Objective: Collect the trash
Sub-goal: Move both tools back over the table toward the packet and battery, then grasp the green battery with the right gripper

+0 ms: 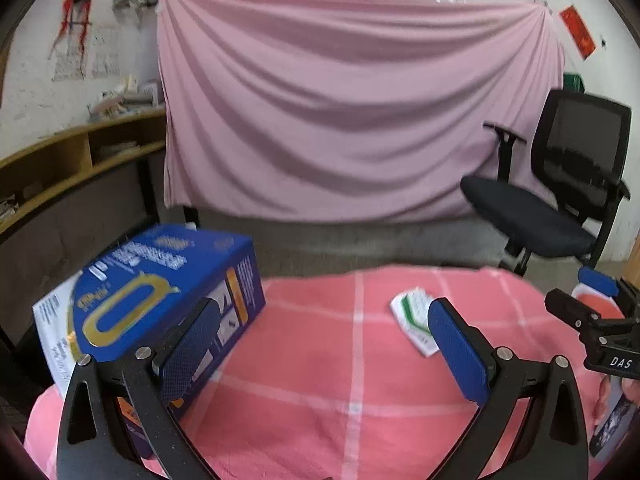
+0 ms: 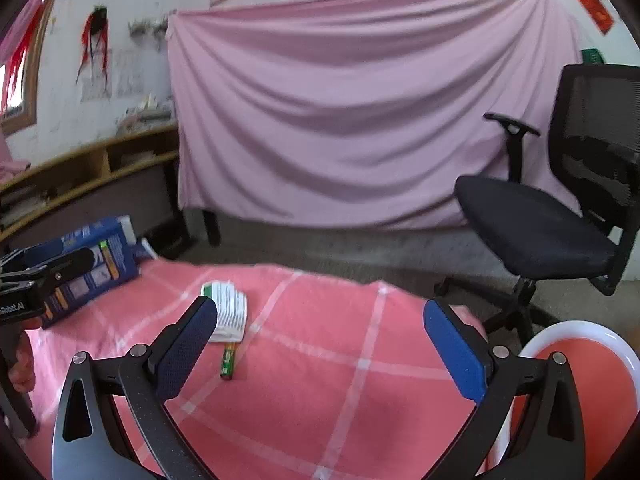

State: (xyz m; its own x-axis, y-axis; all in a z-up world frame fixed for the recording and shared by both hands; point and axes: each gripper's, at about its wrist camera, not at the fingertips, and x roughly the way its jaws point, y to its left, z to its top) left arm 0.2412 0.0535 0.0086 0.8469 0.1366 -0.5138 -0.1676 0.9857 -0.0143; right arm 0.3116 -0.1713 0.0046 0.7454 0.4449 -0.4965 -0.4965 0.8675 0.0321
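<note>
Both tools are wide open and hold nothing. The left tool (image 1: pixel 320 344) is beside the blue box (image 1: pixel 160 292). The right tool (image 2: pixel 320 348) hangs over the pink surface (image 2: pixel 340 400), near the paper packet (image 2: pixel 230 312) and small green battery (image 2: pixel 229 362). Go down slowly, with 1 finger on each side of the battery, then squeeze.

One blue box (image 1: pixel 160 292), one white-green packet (image 2: pixel 228 312), one green battery (image 2: pixel 228 365), one office chair (image 2: pixel 560 200), two hand-held grippers (image 1: pixel 320 344)

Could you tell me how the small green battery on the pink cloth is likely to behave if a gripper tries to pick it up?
The green battery looks cylindrical, so it may roll if nudged sideways. It lies flat on soft pink cloth, which probably damps rolling. Being thin and smooth-looking, it could slip.
</note>
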